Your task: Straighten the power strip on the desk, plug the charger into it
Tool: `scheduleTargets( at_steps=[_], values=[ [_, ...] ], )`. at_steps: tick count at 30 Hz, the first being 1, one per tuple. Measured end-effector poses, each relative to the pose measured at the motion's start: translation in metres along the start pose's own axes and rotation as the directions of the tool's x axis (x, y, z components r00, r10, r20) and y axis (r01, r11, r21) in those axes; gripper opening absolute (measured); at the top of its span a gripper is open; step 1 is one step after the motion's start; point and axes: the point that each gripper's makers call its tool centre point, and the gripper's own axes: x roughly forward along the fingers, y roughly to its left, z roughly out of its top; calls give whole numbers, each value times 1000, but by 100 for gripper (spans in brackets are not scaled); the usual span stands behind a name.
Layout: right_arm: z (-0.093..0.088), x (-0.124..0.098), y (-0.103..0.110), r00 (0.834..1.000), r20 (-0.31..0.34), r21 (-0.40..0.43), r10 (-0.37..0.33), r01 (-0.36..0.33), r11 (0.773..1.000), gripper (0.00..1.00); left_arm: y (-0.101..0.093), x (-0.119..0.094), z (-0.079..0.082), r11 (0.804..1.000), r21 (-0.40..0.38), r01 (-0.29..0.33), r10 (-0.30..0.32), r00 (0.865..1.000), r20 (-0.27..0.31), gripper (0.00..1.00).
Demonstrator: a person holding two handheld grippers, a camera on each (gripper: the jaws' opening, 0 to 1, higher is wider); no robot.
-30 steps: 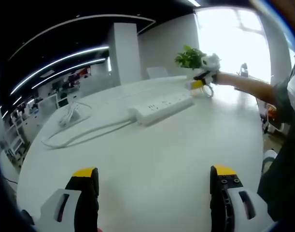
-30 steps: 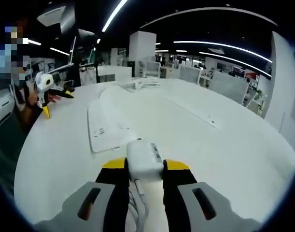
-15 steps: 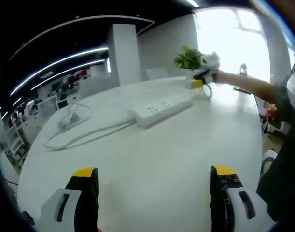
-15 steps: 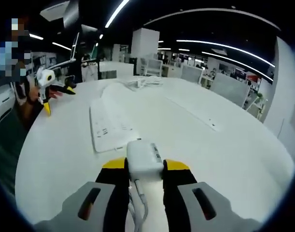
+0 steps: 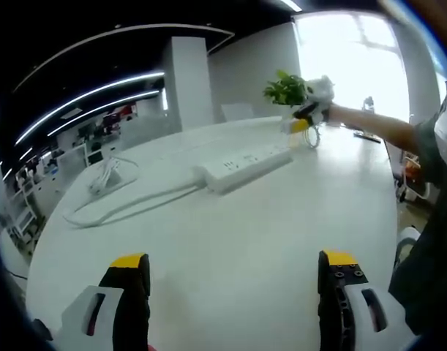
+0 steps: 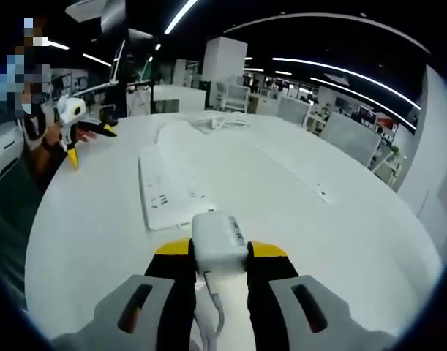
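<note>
Compared with one second ago, the right gripper (image 6: pixel 217 267) has come a little closer to the long white plastic power strip (image 6: pixel 164 190), which appears lower and nearer in the right gripper view. Its yellow-tipped fingers (image 6: pixel 173 257) are clenched on the white boxy charger (image 6: pixel 219 242), whose thin white cable (image 6: pixel 212 307) hangs down between them. The power strip lies flat on the round white tabletop (image 6: pixel 318 241), just ahead of the charger. In the left gripper view, the left gripper (image 5: pixel 234 281) hovers above the tabletop (image 5: pixel 245 219) with fingers (image 5: pixel 129 278) spread wide apart, grasping nothing. The power strip (image 5: pixel 245 162) lies further away, and its white cord (image 5: pixel 128 201) runs toward the left. A green potted plant (image 5: pixel 285 88) stands behind.
</note>
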Motion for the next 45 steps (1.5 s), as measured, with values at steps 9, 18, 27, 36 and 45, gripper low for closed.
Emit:
scheduleTargets(
  at_steps=[9, 18, 27, 36, 45],
  values=[
    [5, -3, 4, 1000, -30, -31, -5, 4, 1000, 25, 1, -2, 0, 1000, -2, 0, 0, 1000, 6, 99],
    [10, -3, 8, 999, -47, -63, -3, 0, 998, 25, 0, -2, 1, 1000, 0, 3, -3, 1000, 12, 99],
    [16, -3, 16, 998, -67, -101, 12, -19, 995, 25, 0, -1, 1, 1000, 0, 5, -5, 1000, 14, 99],
    [19, 0, 24, 996, -85, -130, 30, -41, 991, 25, 2, -3, 3, 1000, 3, -1, 1, 1000, 17, 99],
    [25, 0, 28, 994, -105, -156, 42, -58, 986, 25, 1, -3, 2, 1000, 3, 1, -1, 1000, 18, 99]
  ],
)
